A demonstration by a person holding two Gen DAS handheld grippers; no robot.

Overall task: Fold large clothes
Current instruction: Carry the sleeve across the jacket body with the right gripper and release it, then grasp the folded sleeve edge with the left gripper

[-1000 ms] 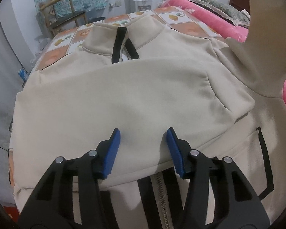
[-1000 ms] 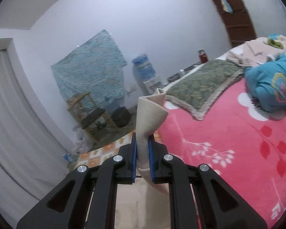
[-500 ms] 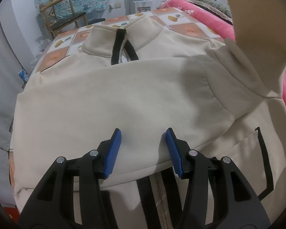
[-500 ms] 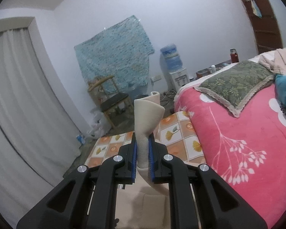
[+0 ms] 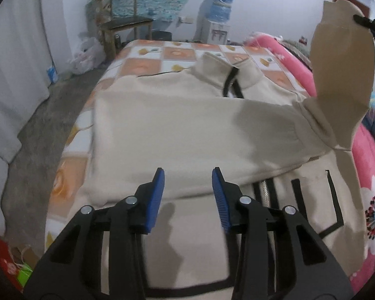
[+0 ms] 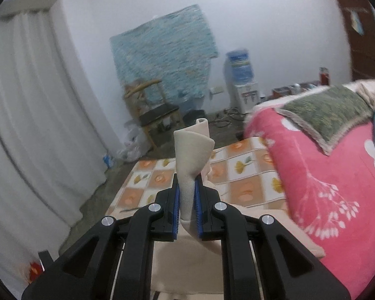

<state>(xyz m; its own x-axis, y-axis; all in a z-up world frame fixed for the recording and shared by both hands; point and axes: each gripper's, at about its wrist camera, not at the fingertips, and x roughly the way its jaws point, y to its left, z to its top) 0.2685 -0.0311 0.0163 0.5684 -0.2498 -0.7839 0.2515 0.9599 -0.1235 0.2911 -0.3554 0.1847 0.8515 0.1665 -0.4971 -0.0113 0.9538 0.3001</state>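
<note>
A cream zip-up jacket (image 5: 187, 130) with black trim lies face up on a checked orange-and-white bedcover (image 5: 147, 57). One sleeve is folded across its chest. My left gripper (image 5: 187, 182) is open and empty, hovering above the jacket's lower front near the zipper. My right gripper (image 6: 187, 195) is shut on the cuff of the other sleeve (image 6: 191, 155) and holds it lifted above the bed. In the left wrist view that raised sleeve (image 5: 342, 75) stands up at the right, with the right gripper's tip (image 5: 370, 22) at the frame edge.
A pink flowered blanket (image 6: 325, 175) with a green cushion (image 6: 327, 110) lies to the right. A wooden chair (image 5: 122, 22), a water dispenser (image 5: 220, 22) and plastic bags stand past the bed's far end. White curtains (image 6: 32, 125) hang on the left.
My right gripper has carried the sleeve cuff up and tilted downward toward the bed. My left gripper has pulled back and leftward over the jacket, staying open.
</note>
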